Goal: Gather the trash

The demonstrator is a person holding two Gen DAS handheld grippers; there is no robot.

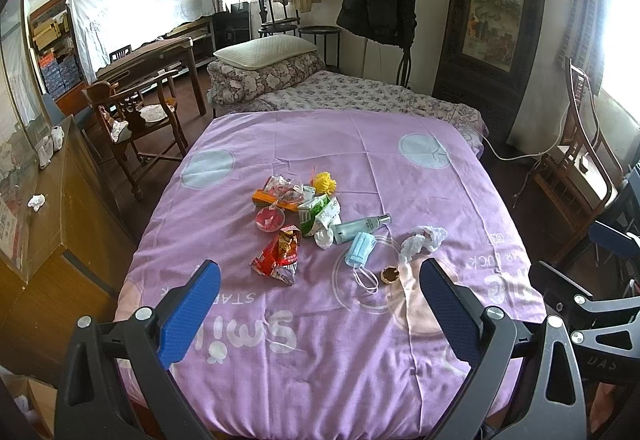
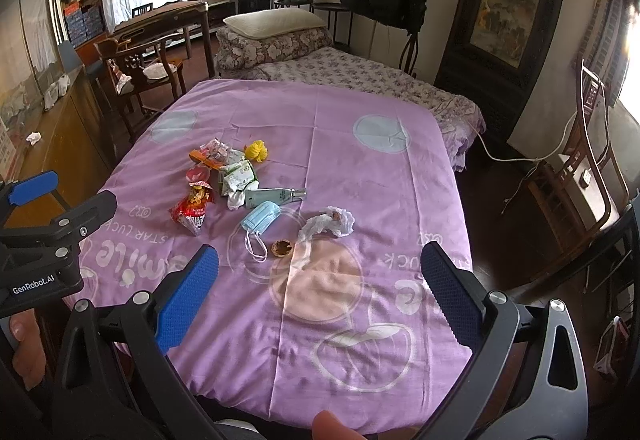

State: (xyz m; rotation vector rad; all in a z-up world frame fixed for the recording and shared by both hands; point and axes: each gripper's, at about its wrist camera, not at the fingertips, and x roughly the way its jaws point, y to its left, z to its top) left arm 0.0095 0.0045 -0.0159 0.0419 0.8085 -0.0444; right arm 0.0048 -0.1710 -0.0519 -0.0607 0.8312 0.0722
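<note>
A pile of trash lies mid-bed on the purple cover (image 1: 360, 360). It includes a red snack wrapper (image 1: 278, 254), a blue face mask (image 1: 360, 248), a crumpled white plastic bag (image 1: 422, 240), a pale tube bottle (image 1: 360, 228), green-white packets (image 1: 318, 213), a yellow ball (image 1: 324, 181) and a small brown cup (image 1: 389, 274). My left gripper (image 1: 320, 288) is open and empty, above the near part of the bed short of the pile. My right gripper (image 2: 320, 276) is open and empty, near the mask (image 2: 262, 215), cup (image 2: 282, 247) and white bag (image 2: 328, 222). The red wrapper (image 2: 191, 211) lies to its left.
A wooden cabinet (image 1: 60, 207) stands left of the bed, with a wooden chair (image 1: 136, 115) and table (image 1: 160, 55) behind it. A folded floral quilt and pillow (image 1: 264, 67) lie at the far end. A chair and cables (image 1: 572, 159) stand to the right.
</note>
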